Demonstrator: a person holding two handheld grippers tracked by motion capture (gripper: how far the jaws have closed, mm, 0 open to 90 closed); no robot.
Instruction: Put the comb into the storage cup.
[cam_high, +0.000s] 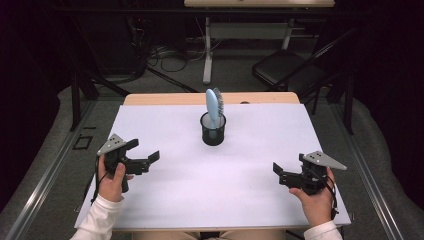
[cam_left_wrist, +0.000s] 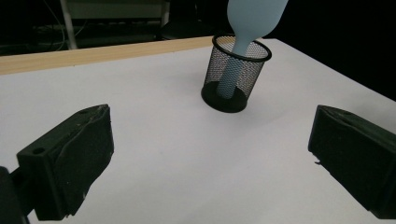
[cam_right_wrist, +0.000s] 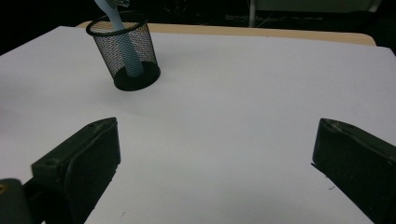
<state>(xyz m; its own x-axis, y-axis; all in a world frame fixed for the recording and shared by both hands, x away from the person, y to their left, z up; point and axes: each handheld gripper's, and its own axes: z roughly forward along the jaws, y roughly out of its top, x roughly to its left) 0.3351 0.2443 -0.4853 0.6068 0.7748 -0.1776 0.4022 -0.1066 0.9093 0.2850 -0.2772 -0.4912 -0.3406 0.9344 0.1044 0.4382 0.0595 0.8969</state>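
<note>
High view: black mesh cup stands at table centre, light blue brush upright in it, handle down. Left gripper at 8 o'clock of the cup, right gripper at 4 o'clock; both well apart from it.

Left gripper view: jaws spread wide, nothing between; cup at 12 o'clock.

Right gripper view: jaws wide apart, empty; cup at 11 o'clock on the white table.

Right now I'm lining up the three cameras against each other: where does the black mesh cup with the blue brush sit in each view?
High view: the mesh cup stands centre, toward the table's far edge, brush upright inside.
Left gripper view: the cup is upper centre-right, beyond the open jaws.
Right gripper view: the cup is upper left.
Shared landmark: the wooden table edge behind the cup.
</note>
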